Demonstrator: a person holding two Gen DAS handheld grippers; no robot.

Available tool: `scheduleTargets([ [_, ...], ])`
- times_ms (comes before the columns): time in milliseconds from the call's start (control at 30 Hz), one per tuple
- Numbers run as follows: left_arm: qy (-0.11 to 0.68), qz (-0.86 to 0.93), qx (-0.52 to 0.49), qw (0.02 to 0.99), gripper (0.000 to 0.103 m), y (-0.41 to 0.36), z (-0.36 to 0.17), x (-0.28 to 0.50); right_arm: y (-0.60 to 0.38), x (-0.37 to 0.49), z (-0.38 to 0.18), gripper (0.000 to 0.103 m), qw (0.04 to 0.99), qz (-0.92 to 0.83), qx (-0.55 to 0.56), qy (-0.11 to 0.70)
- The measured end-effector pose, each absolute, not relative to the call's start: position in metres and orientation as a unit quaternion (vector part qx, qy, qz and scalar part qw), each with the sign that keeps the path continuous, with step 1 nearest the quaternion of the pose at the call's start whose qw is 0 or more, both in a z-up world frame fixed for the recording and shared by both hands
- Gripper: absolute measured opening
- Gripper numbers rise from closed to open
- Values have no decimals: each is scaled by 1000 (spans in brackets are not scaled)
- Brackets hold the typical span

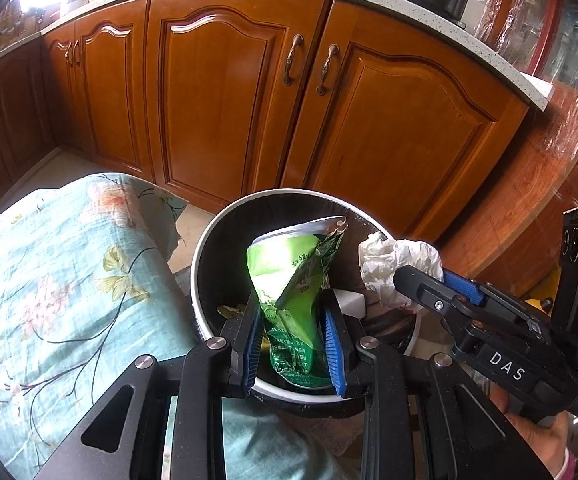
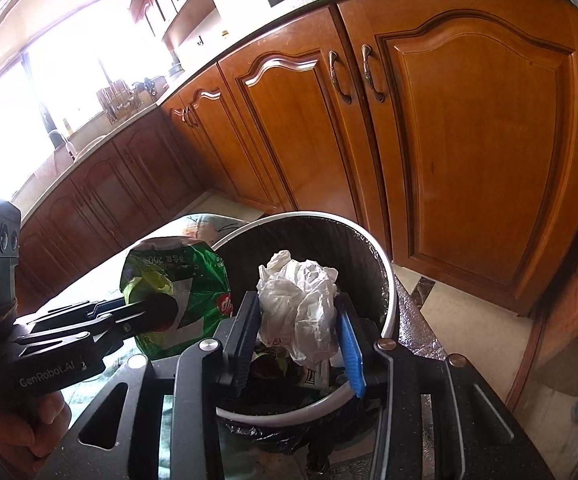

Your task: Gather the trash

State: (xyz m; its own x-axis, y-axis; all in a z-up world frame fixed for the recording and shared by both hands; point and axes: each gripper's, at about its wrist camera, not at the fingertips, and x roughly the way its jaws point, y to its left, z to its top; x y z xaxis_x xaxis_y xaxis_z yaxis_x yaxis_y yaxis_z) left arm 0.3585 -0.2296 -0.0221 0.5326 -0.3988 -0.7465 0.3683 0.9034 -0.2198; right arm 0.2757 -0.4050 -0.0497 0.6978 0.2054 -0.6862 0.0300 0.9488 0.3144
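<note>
Clamped in my left hand-held gripper [image 1: 295, 350], the green snack bag [image 1: 295, 280] stands upright over the trash bin [image 1: 203, 252]. My right hand-held gripper [image 2: 299, 344] pinches the crumpled white plastic [image 2: 299, 300], also directly above the opening; both only need dropping straight down.

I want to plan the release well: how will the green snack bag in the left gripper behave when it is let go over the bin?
The green snack bag is crumpled and pinched thin in the left gripper, so it is probably floppy and light. Its glossy film may be slippery. Released above the trash bin, it would likely drop slowly.
</note>
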Motion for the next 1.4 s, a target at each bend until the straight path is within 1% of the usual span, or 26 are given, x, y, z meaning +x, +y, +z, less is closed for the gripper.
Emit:
scheduleTargets([
  [100, 437, -221, -18, 872, 27, -231, -24, 364, -405, 281, -51, 42, 906, 48, 154, 391],
  [133, 439, -220, -19, 871, 29, -232, -24, 364, -405, 283, -51, 45, 905, 49, 156, 392],
  [167, 440, -220, -19, 871, 30, -233, -24, 365, -406, 285, -53, 46, 904, 52, 159, 393],
  [233, 437, -218, -18, 873, 35, -233, -24, 365, -408, 286, -55, 55, 901, 54, 166, 396],
  [267, 434, -216, -17, 874, 37, -233, -22, 363, -409, 286, -56, 56, 901, 53, 168, 396],
  [333, 428, -214, -18, 878, 44, -231, -20, 360, -410, 283, -55, 57, 902, 52, 172, 392],
  [400, 424, -210, -21, 881, 45, -227, -19, 357, -411, 281, -55, 60, 903, 51, 176, 390],
  [500, 425, -210, -29, 880, 46, -217, -20, 351, -413, 276, -53, 61, 903, 49, 183, 385],
  [567, 422, -205, -38, 882, 47, -209, -19, 345, -412, 270, -51, 64, 904, 50, 190, 380],
  [633, 419, -200, -47, 884, 50, -200, -19, 336, -410, 263, -50, 70, 906, 49, 194, 374],
  [767, 414, -192, -61, 888, 54, -183, -20, 315, -403, 247, -48, 77, 907, 51, 205, 363],
  [833, 411, -186, -68, 890, 57, -173, -21, 303, -397, 237, -49, 83, 908, 51, 210, 359],
  [1133, 402, -158, -84, 898, 66, -128, -18, 249, -367, 197, -48, 92, 911, 52, 230, 339],
  [1400, 375, -139, -80, 913, 71, -100, -15, 202, -336, 170, -48, 97, 920, 49, 214, 326],
])
